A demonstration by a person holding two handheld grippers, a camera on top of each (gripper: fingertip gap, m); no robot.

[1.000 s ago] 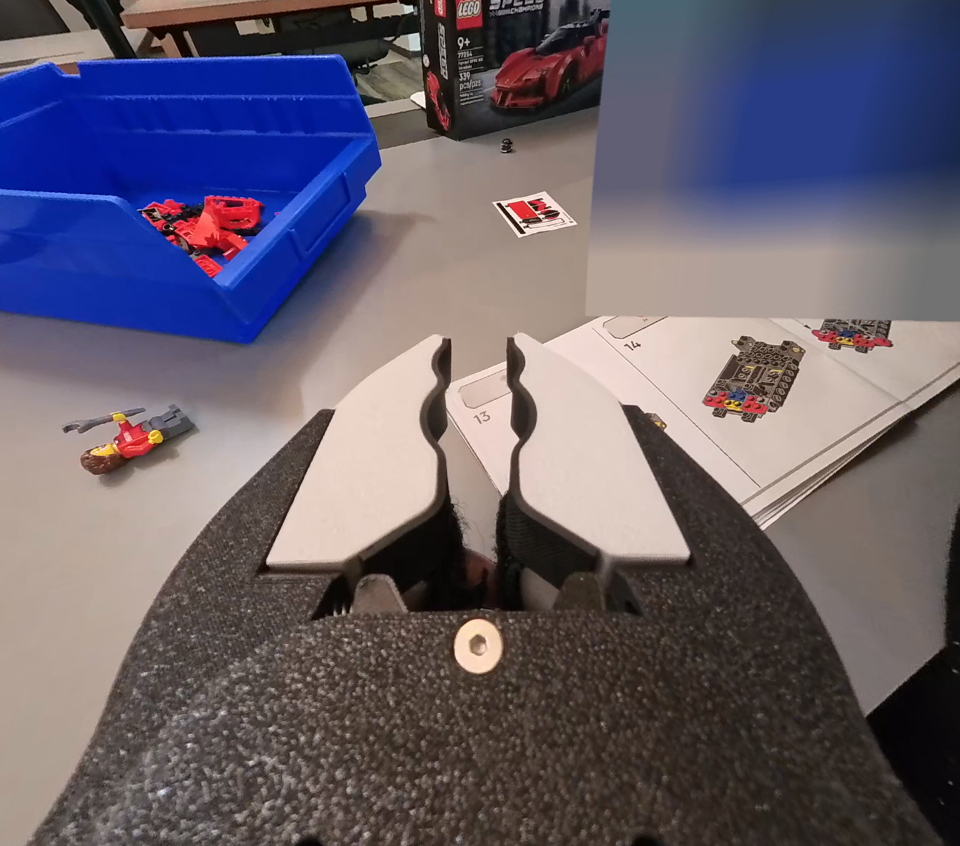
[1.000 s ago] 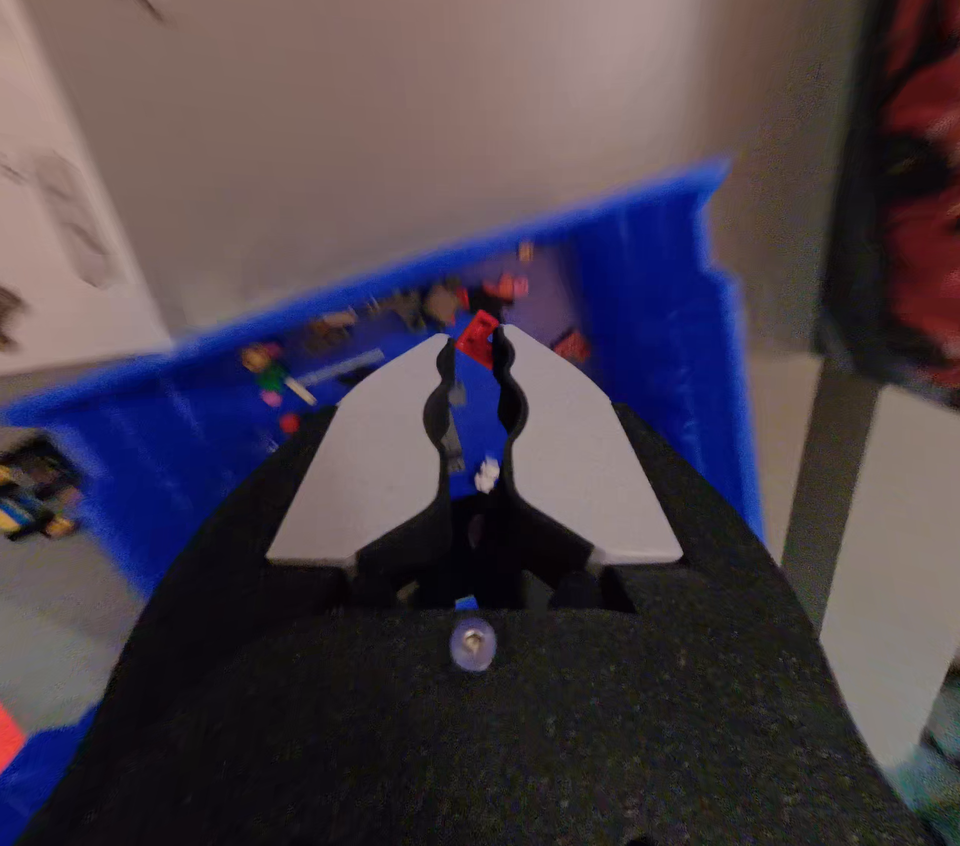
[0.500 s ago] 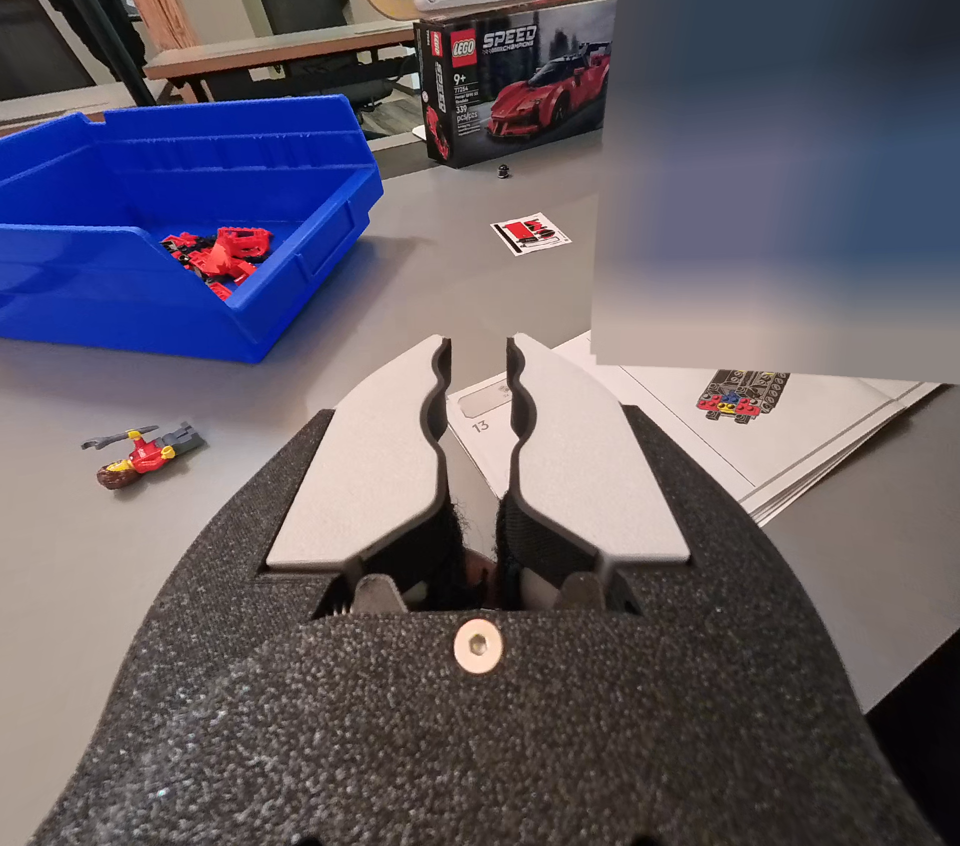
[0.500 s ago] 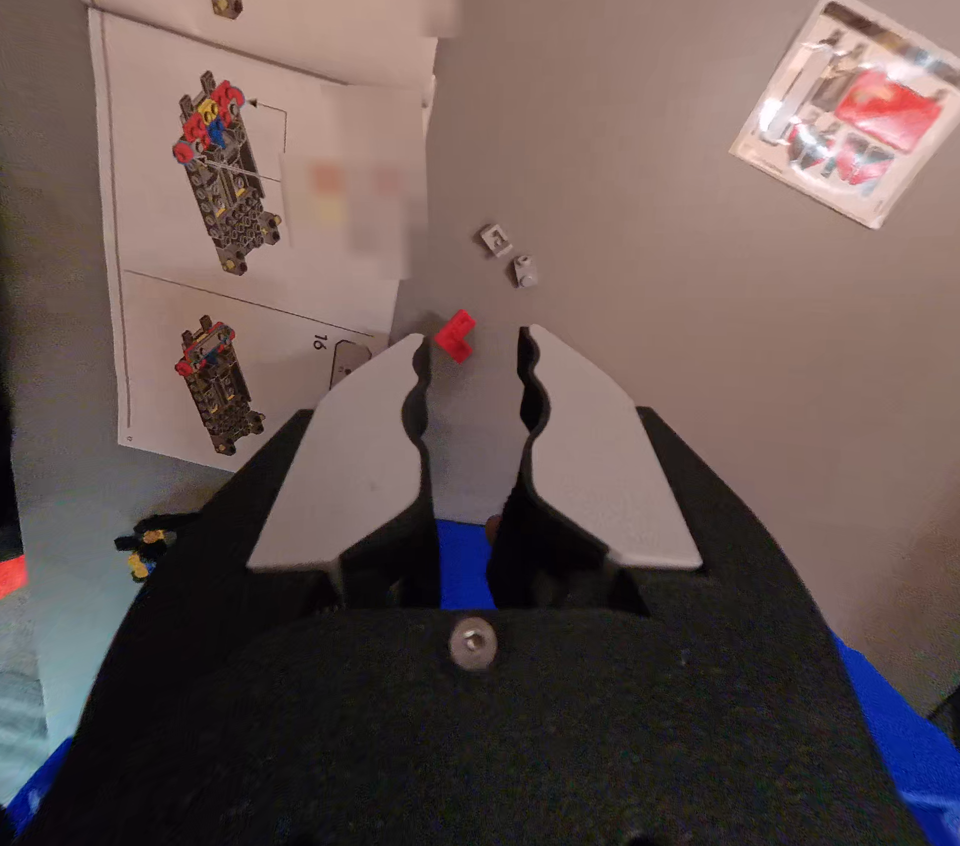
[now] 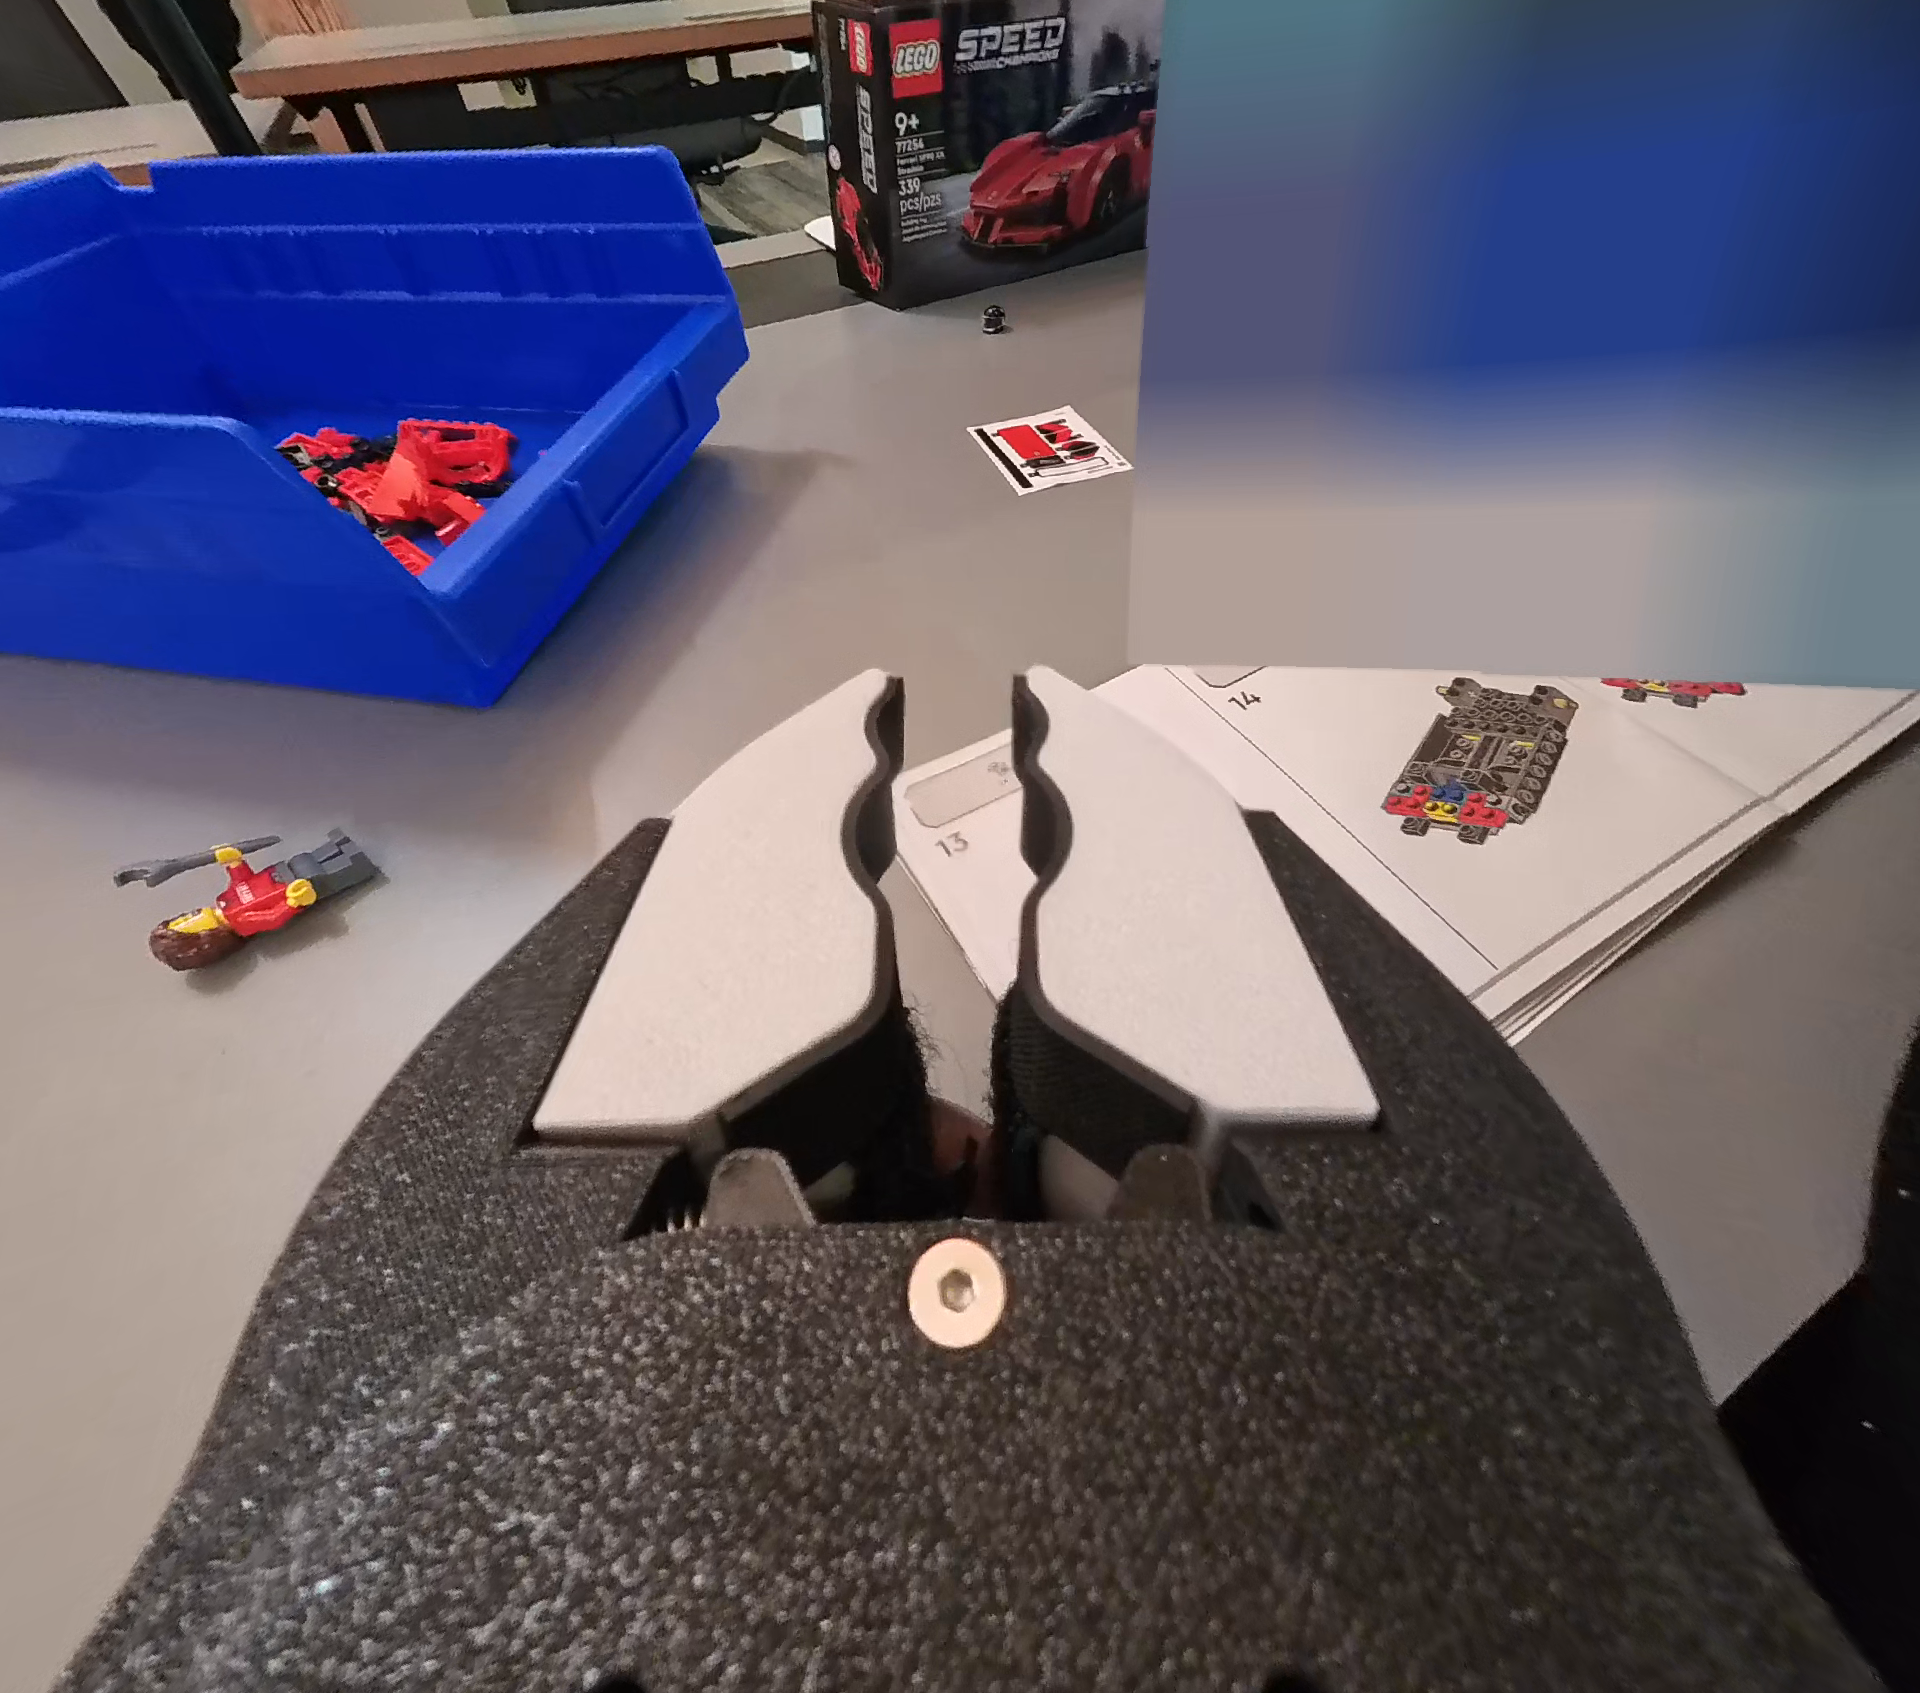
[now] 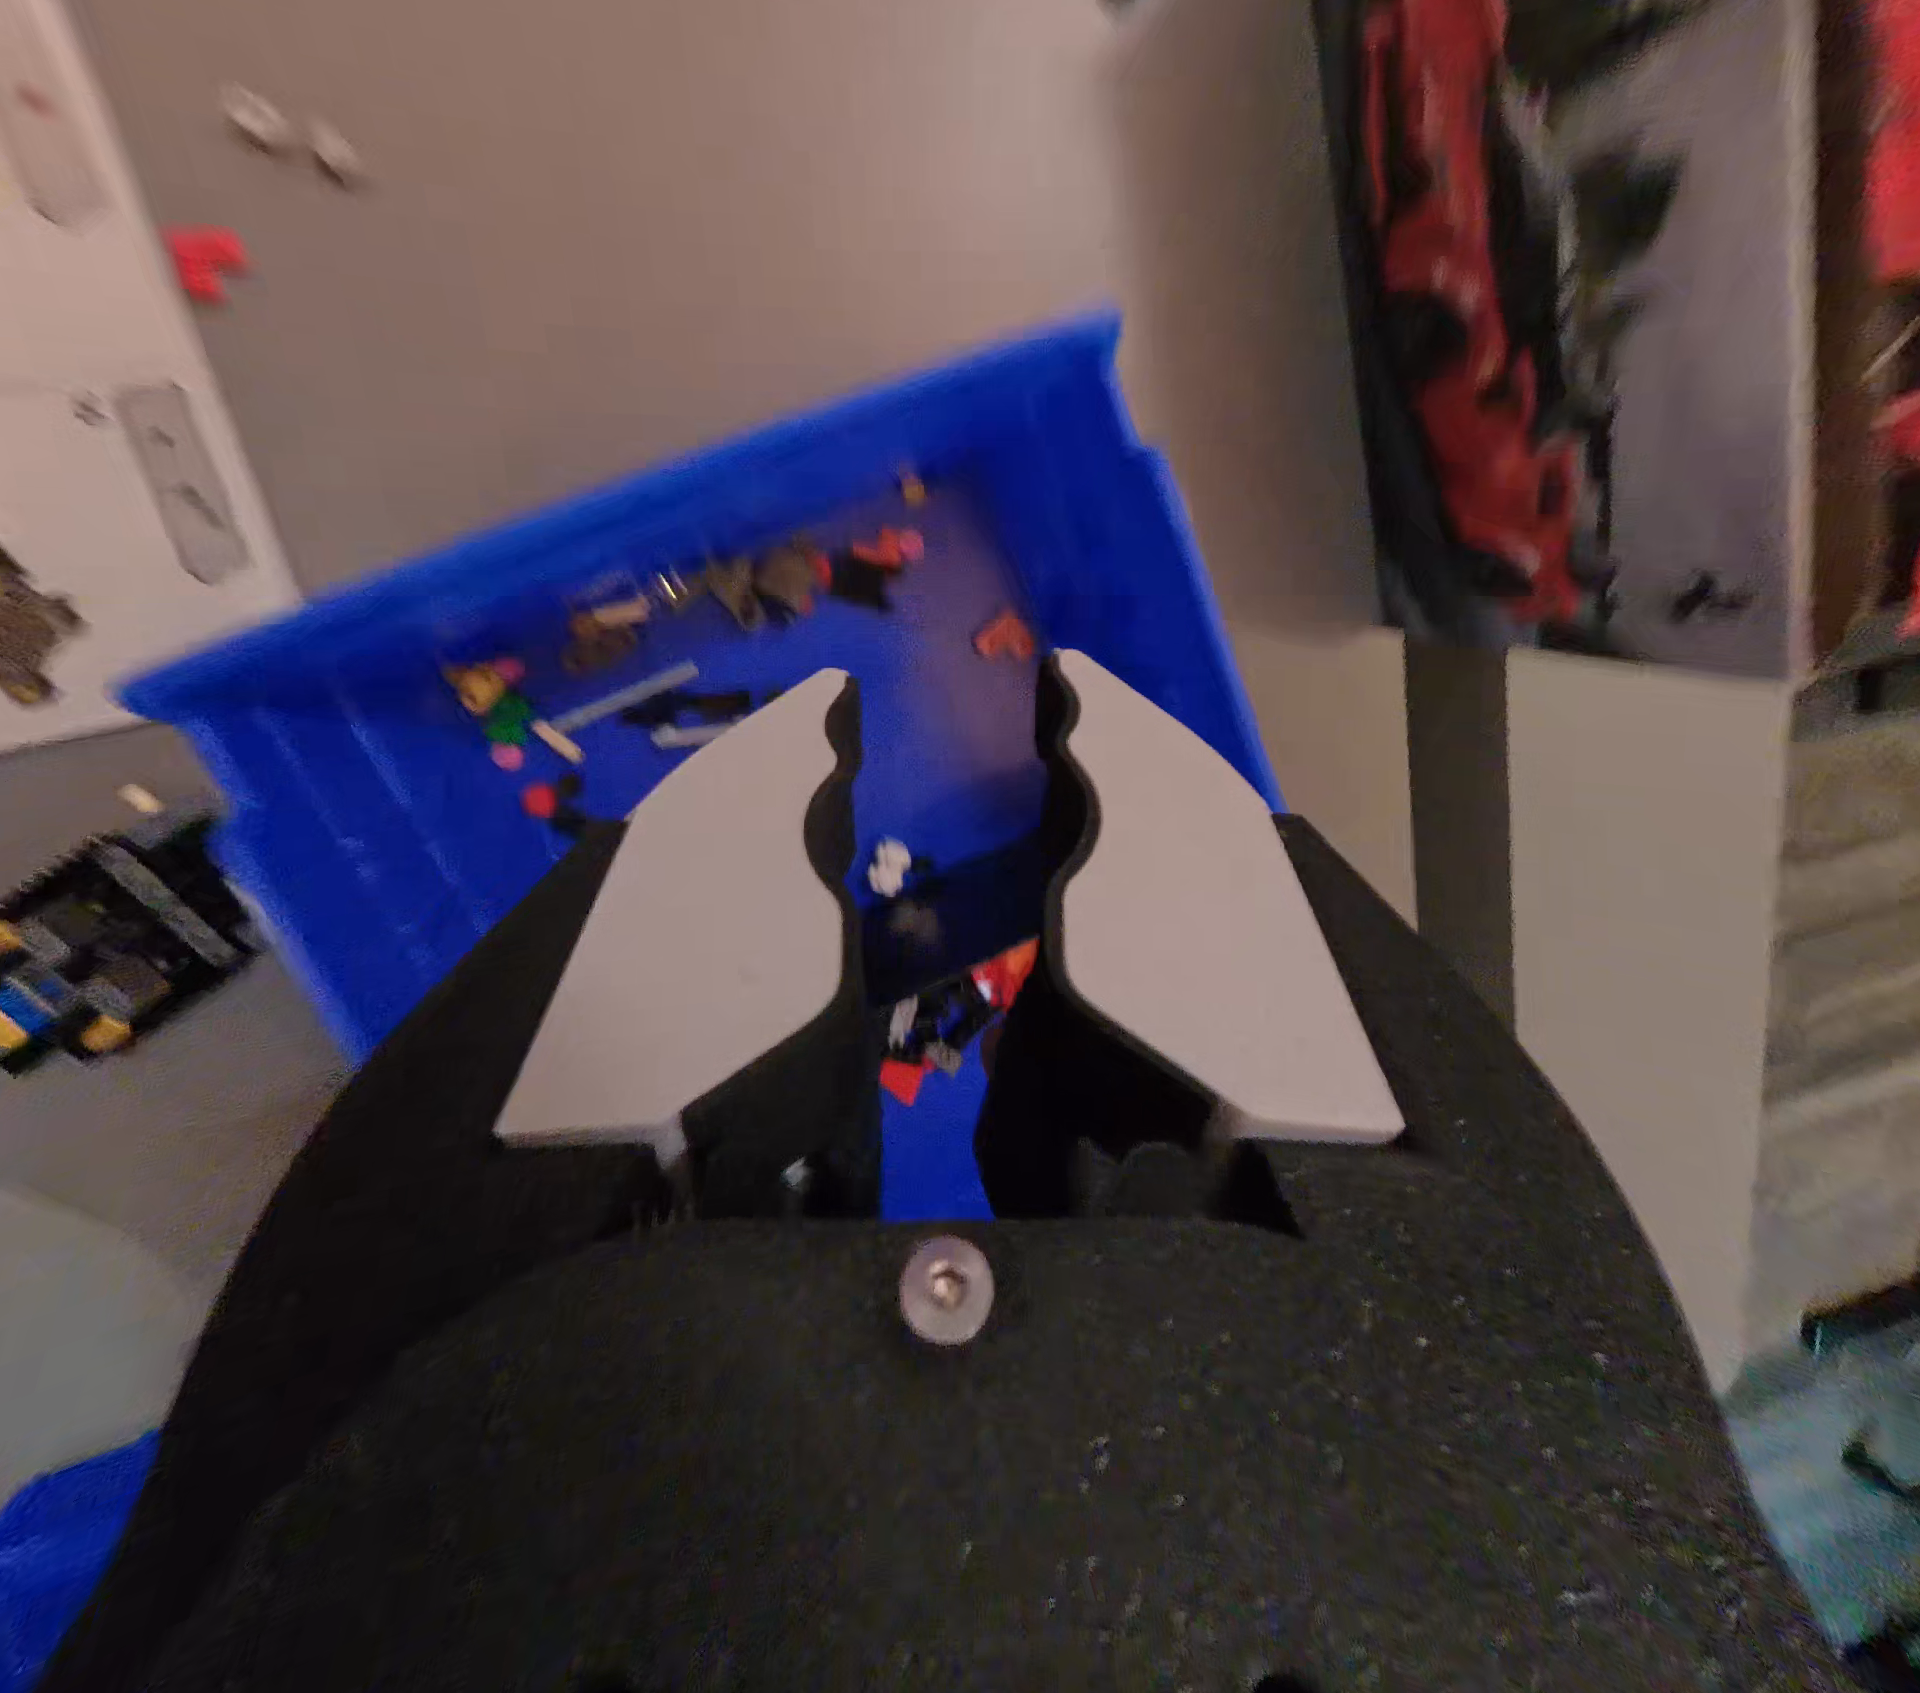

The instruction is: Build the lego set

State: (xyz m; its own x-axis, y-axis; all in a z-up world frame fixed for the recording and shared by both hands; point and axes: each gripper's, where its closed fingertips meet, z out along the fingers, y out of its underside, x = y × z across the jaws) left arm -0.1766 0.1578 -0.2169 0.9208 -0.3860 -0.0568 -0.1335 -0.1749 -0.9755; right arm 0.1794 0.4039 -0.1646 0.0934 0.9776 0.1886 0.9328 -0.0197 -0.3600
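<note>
My left gripper [image 5: 956,687] hovers low over the grey table [image 5: 831,563] at the near corner of the open instruction booklet [image 5: 1455,812]. Its jaws stand a narrow gap apart with nothing between them. My right gripper [image 6: 945,677] is open and empty above a blue bin [image 6: 727,469] that holds several small mixed pieces. This view is motion-blurred. A red L-shaped piece [image 6: 203,261] lies on the table beyond that bin, near two small grey pieces [image 6: 291,131]. A partly built dark chassis [image 6: 104,947] sits left of the bin.
Another blue bin [image 5: 582,490] with red pieces [image 5: 416,469] stands at the left. A minifigure [image 5: 249,890] lies on the table in front of it. The set's box [image 5: 987,137], a small black piece [image 5: 994,316] and a sticker sheet [image 5: 1049,448] are farther back. Across from one pair of fingers to the other is roughly 45 centimeters.
My right gripper held the red piece over the bin, let it go on the table by the grey pieces, then swung back over the bin and opened wider. My left gripper barely moved.
</note>
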